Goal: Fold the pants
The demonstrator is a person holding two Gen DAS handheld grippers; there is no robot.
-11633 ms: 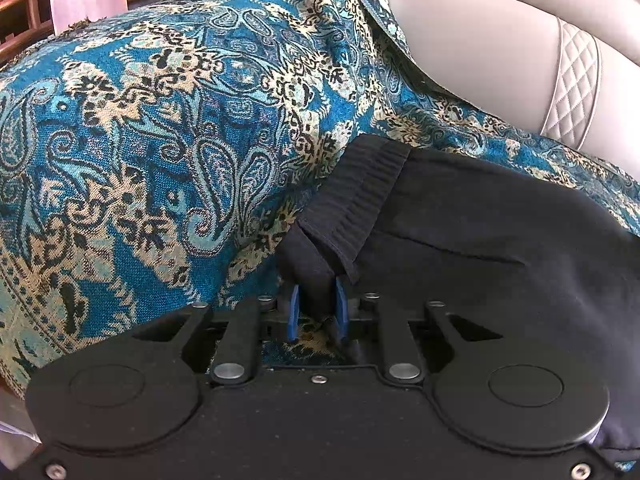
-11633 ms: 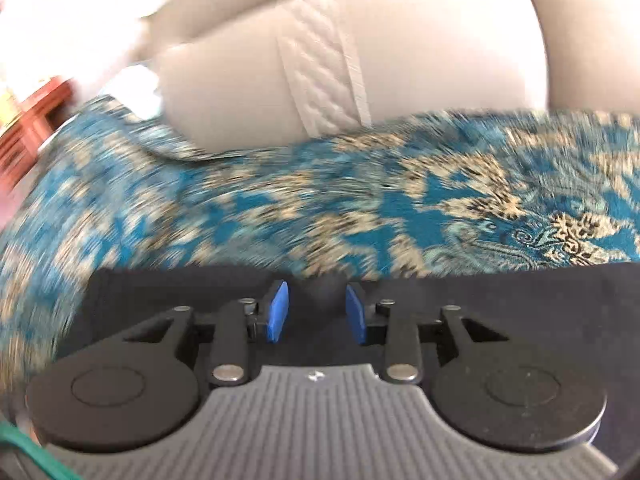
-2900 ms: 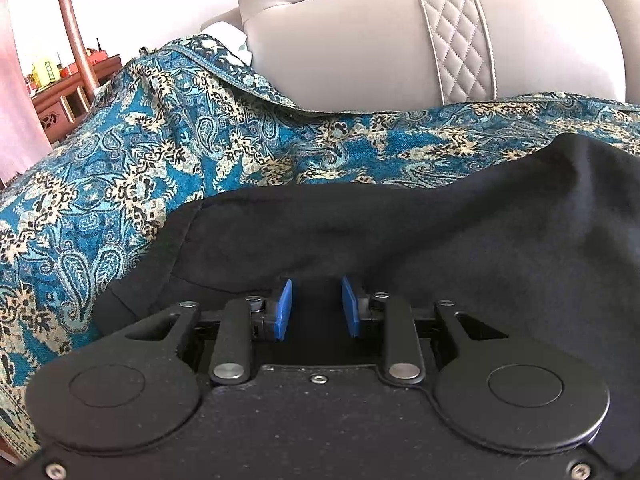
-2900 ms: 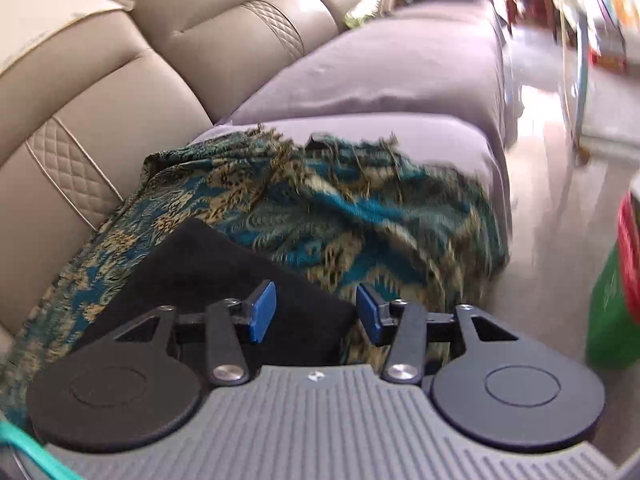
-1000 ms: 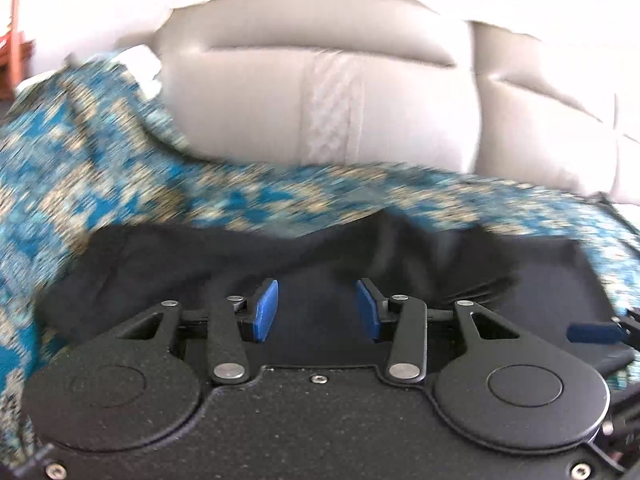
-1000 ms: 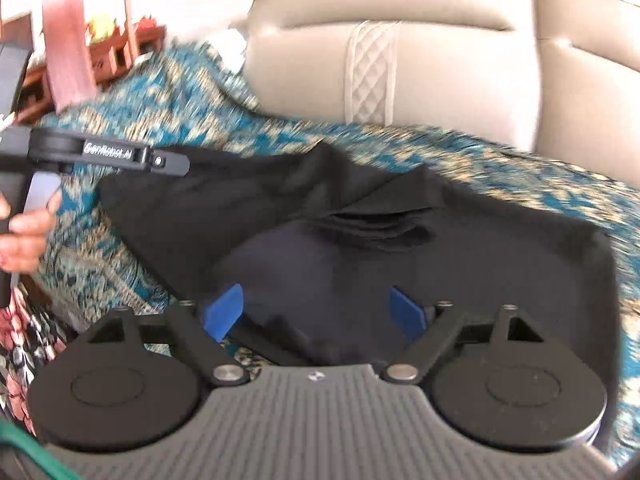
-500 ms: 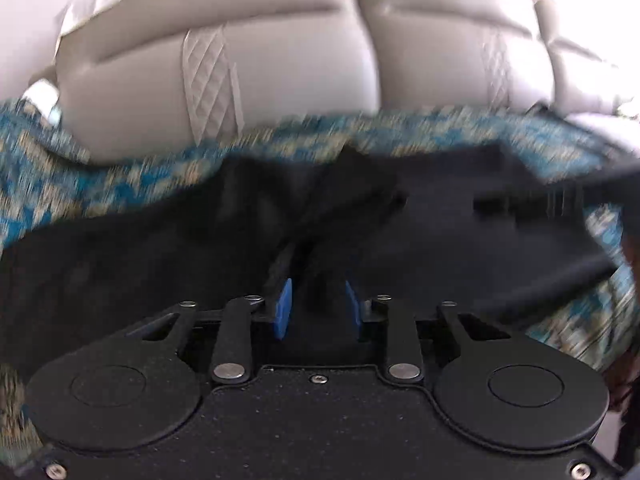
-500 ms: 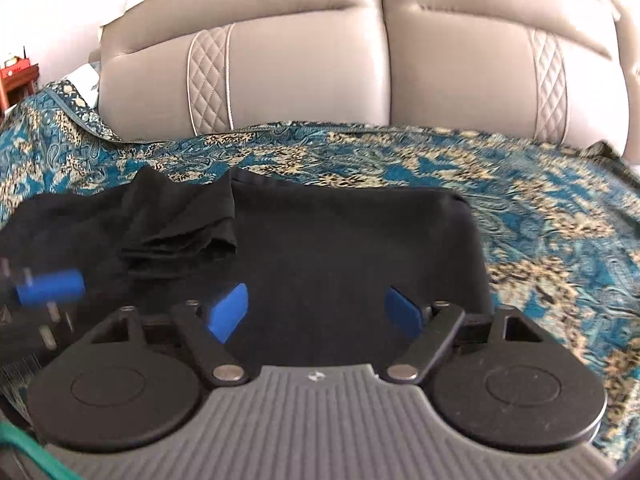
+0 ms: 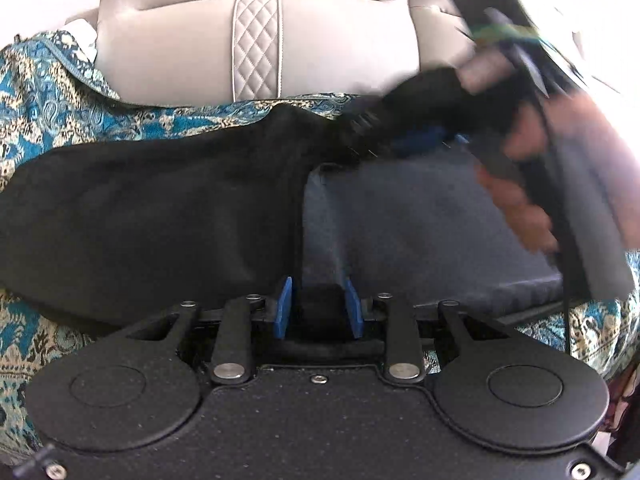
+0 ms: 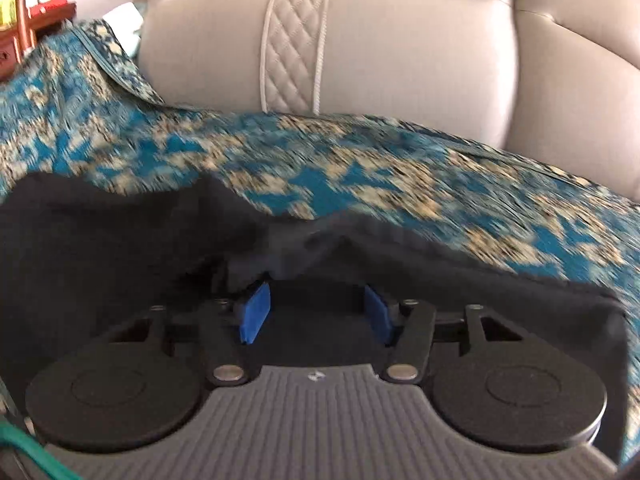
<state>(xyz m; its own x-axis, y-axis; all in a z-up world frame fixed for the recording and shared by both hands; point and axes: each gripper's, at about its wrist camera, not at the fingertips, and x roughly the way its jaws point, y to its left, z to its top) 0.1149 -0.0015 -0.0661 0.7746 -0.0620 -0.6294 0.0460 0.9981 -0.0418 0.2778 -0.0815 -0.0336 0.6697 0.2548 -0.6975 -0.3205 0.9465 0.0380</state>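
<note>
The black pants (image 9: pixel 152 216) lie on a blue patterned throw (image 9: pixel 44 92) over a sofa seat. My left gripper (image 9: pixel 319 312) is shut on a thick bunch of the pants at their near edge. Beyond it a flap of the cloth is lifted, and a flat lower layer (image 9: pixel 420 232) lies to the right. My right gripper (image 10: pixel 316 314) has its jaws partly apart with black cloth (image 10: pixel 120 240) between and around them; whether it grips is unclear. It also shows blurred in the left wrist view (image 9: pixel 424 136), at the raised far end of the flap.
The beige leather sofa back (image 9: pixel 256 40) with a quilted strip (image 10: pixel 296 48) rises behind the throw. A hand (image 9: pixel 520 184) holds the right gripper's handle at the right. Wooden furniture (image 10: pixel 24 36) stands at the far left.
My left gripper has closed on the pants' near edge. My right gripper has narrowed and moved in over the cloth, and the flap now stands raised between the two grippers.
</note>
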